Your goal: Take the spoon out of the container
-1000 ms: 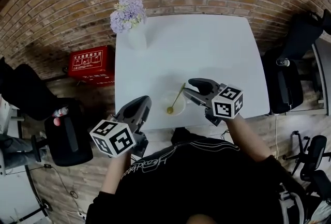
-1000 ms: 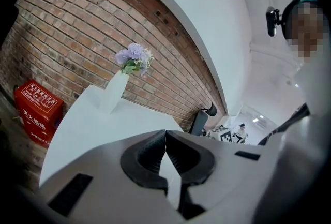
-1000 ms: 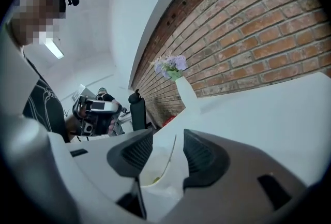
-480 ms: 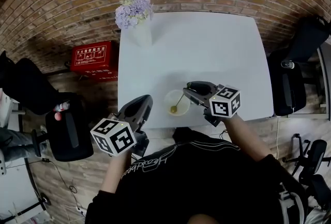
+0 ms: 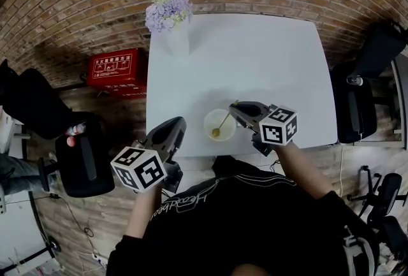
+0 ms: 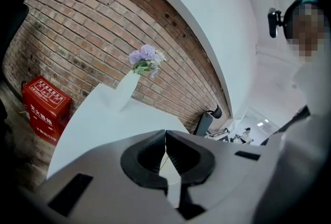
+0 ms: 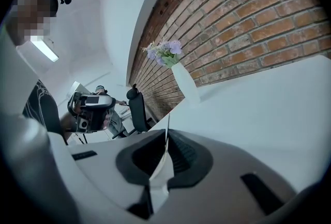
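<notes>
A small white bowl [image 5: 207, 120] stands near the front edge of the white table [image 5: 255, 58]. A gold spoon [image 5: 221, 123] leans in it, handle pointing up and to the right. My right gripper [image 5: 234, 107] is at the handle's tip with its jaws closing. In the right gripper view the thin handle [image 7: 167, 124] stands pinched between the pads of the right gripper [image 7: 166, 137]. My left gripper [image 5: 180, 122] hovers off the table's front left edge. The left gripper [image 6: 165, 137] is shut with nothing between its pads.
A white vase of lilac flowers [image 5: 169, 13] stands at the table's far left corner. On the floor to the left lie a red box [image 5: 113, 74] and a black chair [image 5: 83, 163]. Another black chair [image 5: 363, 102] stands to the right. A brick wall runs behind.
My right gripper has moved in on the spoon's handle and its jaws have closed from wide open onto it. The left gripper has stayed where it was.
</notes>
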### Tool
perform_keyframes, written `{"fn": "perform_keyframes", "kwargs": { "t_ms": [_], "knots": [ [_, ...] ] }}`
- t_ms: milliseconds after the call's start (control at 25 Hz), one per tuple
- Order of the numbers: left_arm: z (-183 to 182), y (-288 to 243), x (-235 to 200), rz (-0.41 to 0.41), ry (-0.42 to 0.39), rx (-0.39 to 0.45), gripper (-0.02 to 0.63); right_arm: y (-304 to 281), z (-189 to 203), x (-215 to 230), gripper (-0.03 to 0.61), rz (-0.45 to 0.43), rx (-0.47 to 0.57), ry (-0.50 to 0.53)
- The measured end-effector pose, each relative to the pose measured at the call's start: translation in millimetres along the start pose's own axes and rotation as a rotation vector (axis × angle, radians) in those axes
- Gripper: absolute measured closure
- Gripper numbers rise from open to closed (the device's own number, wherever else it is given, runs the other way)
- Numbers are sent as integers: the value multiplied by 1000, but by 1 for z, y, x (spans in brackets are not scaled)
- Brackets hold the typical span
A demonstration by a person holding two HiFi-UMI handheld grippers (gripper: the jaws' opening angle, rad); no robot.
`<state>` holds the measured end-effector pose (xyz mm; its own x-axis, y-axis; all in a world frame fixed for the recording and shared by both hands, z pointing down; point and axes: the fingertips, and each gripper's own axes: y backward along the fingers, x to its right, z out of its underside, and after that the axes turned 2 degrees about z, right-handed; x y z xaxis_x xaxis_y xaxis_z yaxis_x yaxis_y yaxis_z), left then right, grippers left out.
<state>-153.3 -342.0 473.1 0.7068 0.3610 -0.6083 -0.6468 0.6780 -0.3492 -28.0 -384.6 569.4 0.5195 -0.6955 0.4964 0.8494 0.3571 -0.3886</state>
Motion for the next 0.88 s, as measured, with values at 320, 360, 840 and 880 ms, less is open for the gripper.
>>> {"fn": "perform_keyframes", "kwargs": {
  "t_ms": [320, 360, 840, 880],
  "knots": [
    [3, 7, 4, -1, 7, 10, 609, 4, -7, -7, 577, 1, 22, -2],
    [2, 8, 6, 1, 7, 13, 609, 5, -9, -8, 578, 4, 27, 0],
    [7, 32, 41, 62, -18, 55, 609, 48, -45, -40, 578, 64, 179, 16],
    [6, 35, 45, 70, -25, 60, 609, 53, -49, -44, 578, 69, 194, 24]
  ]
}}
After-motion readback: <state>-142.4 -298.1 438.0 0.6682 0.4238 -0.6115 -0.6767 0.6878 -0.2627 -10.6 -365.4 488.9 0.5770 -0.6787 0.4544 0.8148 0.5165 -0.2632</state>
